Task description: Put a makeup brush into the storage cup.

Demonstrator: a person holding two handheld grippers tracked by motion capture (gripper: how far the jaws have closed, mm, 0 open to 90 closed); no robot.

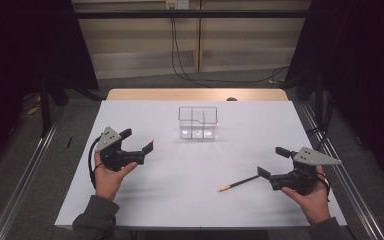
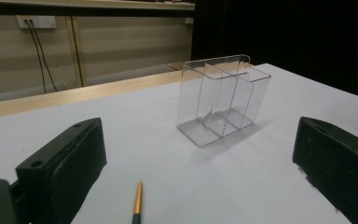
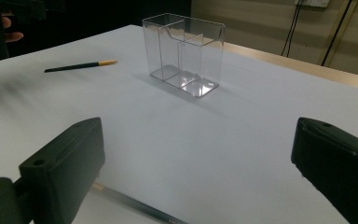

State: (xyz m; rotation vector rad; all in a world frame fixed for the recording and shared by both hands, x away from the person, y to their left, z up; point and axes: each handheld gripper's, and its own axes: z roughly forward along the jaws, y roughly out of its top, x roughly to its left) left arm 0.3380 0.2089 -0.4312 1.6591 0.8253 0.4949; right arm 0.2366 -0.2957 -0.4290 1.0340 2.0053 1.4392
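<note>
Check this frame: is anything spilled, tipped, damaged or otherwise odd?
Nothing stands out. The clear organizer stands upright and empty on the table. A pen lies flat by the right gripper. That gripper and the left gripper are open, holding nothing.

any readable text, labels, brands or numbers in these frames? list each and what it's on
None can be read.
The clear organizer, the pen, the white table, the left gripper and the right gripper show no print.
The wall socket bears no legible marking; it is too small to tell.
</note>
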